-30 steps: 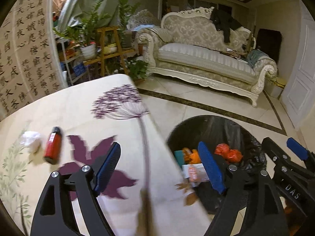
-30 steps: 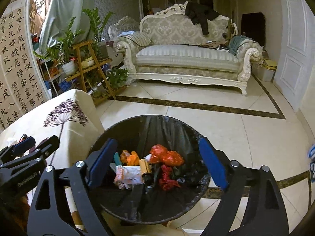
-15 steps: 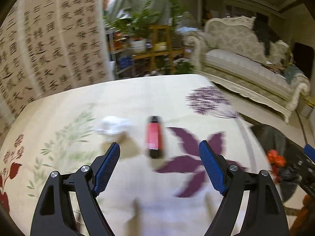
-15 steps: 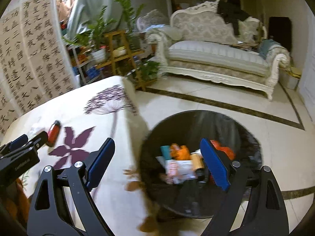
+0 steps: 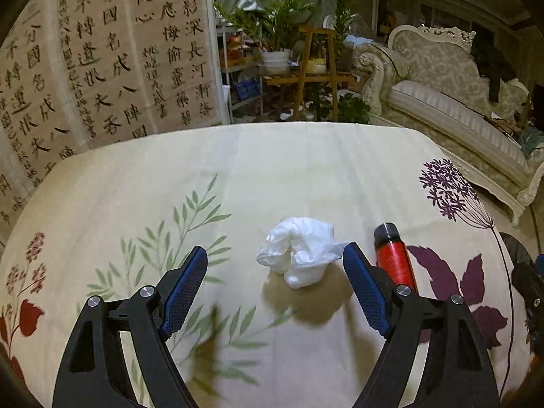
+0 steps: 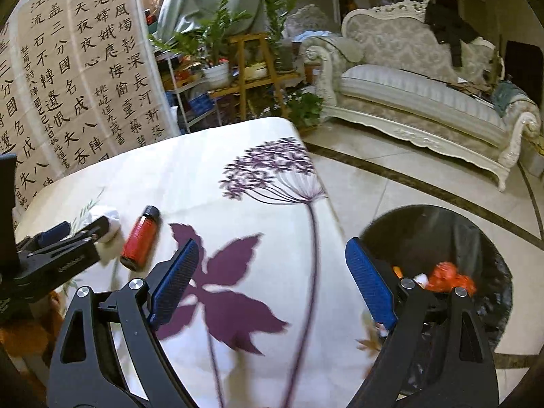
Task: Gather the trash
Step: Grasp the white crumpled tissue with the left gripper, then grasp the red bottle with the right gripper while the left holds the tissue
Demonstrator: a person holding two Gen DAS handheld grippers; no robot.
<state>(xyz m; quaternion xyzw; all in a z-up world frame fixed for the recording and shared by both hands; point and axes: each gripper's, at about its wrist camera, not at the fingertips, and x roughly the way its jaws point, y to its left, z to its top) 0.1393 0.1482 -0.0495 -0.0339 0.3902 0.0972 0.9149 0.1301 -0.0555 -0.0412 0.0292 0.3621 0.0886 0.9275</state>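
On the floral-clothed desk [image 5: 306, 170] a crumpled white tissue [image 5: 299, 250] is framed, untouched, between the wide-open jaws of the left gripper [image 5: 275, 272], a red bottle [image 5: 394, 258] lies just beside it, and the right gripper [image 6: 272, 265] is held wide open and empty near the black trash bin [image 6: 476, 238].

Chinese calligraphy on wall scrolls [image 5: 112, 68]
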